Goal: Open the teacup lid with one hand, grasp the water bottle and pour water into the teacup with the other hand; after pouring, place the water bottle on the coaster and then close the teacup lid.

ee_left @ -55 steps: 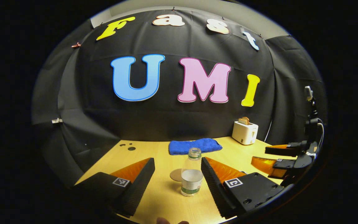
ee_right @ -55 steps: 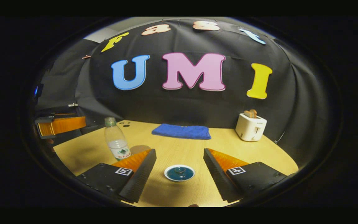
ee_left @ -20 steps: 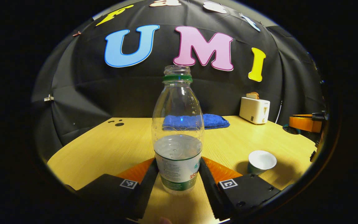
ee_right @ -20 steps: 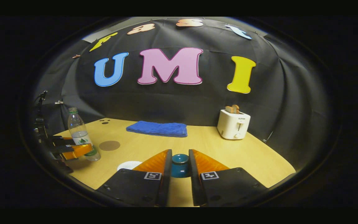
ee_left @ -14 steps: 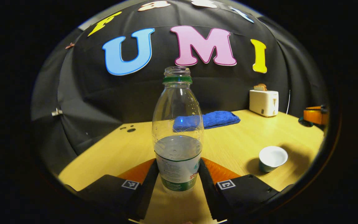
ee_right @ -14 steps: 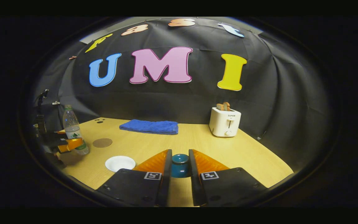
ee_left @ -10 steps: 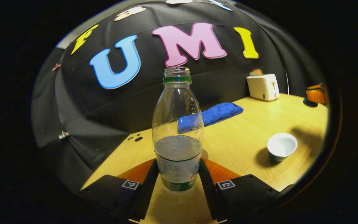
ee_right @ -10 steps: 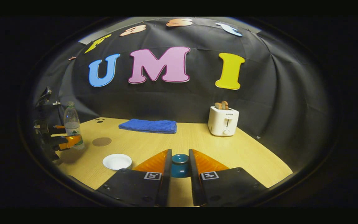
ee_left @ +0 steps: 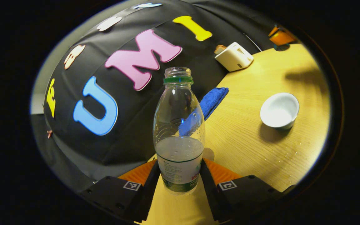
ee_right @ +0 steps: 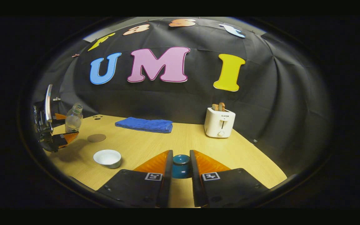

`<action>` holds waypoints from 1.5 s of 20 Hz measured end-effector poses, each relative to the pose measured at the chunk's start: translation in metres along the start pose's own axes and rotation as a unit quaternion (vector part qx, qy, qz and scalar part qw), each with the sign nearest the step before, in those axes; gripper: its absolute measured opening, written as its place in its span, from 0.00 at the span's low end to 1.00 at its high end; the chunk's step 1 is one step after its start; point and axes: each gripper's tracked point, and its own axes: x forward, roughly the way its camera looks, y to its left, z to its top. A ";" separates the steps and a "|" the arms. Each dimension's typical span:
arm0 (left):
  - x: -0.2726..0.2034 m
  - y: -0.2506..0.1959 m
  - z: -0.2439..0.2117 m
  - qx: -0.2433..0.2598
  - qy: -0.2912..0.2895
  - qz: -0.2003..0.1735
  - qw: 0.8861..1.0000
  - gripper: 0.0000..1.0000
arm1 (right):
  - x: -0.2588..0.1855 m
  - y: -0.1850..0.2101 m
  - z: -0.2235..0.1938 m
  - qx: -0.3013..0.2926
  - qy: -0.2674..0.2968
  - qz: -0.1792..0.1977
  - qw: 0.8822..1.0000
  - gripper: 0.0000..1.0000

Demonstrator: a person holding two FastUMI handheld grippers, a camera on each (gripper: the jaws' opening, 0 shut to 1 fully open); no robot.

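on right view, lid in right tool

clear glossy plastic water bottle, pale matt wood-grain table, fuzzy blue cloth towel, glossy white teacup.

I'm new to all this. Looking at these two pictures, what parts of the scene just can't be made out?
- Lid, right gripper view: the right gripper fingers cover its sides; just the blue top shows.
- Teacup, left gripper view: too washed out to tell if it holds water.
- Bottle label, left gripper view: partly behind the left gripper fingers.
- Coaster, left gripper view: mostly behind the bottle.
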 end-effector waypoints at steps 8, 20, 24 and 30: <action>0.001 -0.011 0.004 0.172 -0.010 0.012 0.985 0.75 | -0.003 -0.006 0.000 -0.012 -0.002 0.001 1.000 0.26; 0.014 -0.008 0.001 0.336 -0.019 0.029 0.941 0.75 | -0.007 -0.014 -0.001 -0.024 -0.006 -0.004 1.000 0.30; 0.016 -0.004 0.004 0.362 -0.028 0.034 0.931 0.75 | -0.009 -0.016 -0.002 -0.030 -0.006 -0.002 1.000 0.31; 0.023 -0.003 0.003 0.392 -0.036 0.038 0.918 0.75 | -0.011 -0.016 -0.002 -0.038 -0.007 -0.002 0.999 0.26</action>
